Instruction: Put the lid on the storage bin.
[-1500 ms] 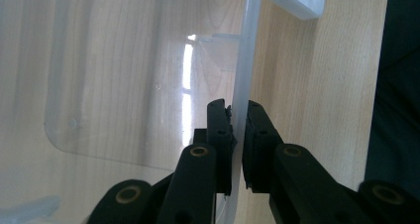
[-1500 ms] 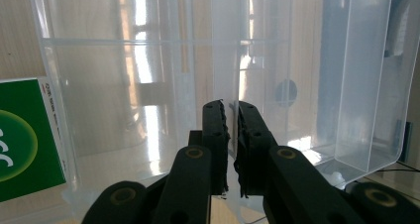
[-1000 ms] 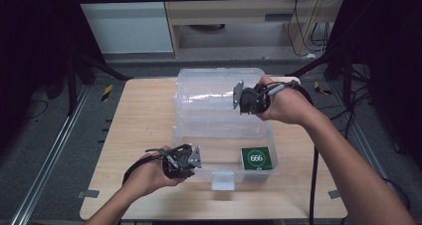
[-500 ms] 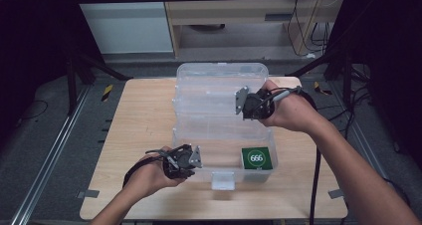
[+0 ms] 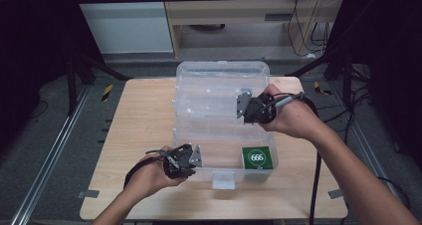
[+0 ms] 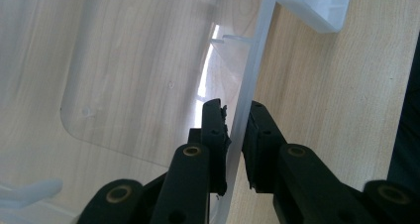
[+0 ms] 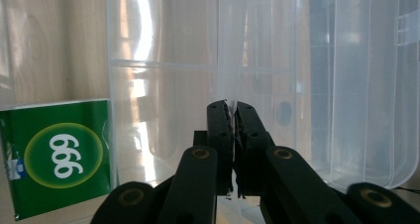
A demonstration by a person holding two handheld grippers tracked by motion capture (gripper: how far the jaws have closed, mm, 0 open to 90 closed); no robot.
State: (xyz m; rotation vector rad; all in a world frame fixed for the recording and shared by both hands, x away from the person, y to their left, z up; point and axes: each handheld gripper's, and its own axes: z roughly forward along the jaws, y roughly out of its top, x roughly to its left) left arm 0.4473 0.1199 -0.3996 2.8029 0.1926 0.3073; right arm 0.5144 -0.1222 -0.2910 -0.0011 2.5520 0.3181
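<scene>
A clear plastic box (image 5: 272, 153) stands on the wooden table with its hinged clear lid (image 5: 219, 83) raised and tilted forward. A green pack marked 666 (image 5: 257, 158) (image 7: 59, 154) lies inside at the front right. My left gripper (image 5: 196, 158) (image 6: 235, 110) is shut on the box's front left wall (image 6: 245, 100), one jaw on each side. My right gripper (image 5: 244, 105) (image 7: 231, 105) is shut on the lid's thin free edge (image 7: 229, 50), above the box's middle.
A white latch (image 5: 222, 179) hangs from the box's front wall near the table's front edge. Bare wooden table (image 5: 139, 115) stretches to the left of the box. Cables trail from both grippers, and dark frames and floor surround the table.
My right gripper has come down and toward the person with the lid, tilting it lower over the box. The left gripper and the box have stayed in place.
</scene>
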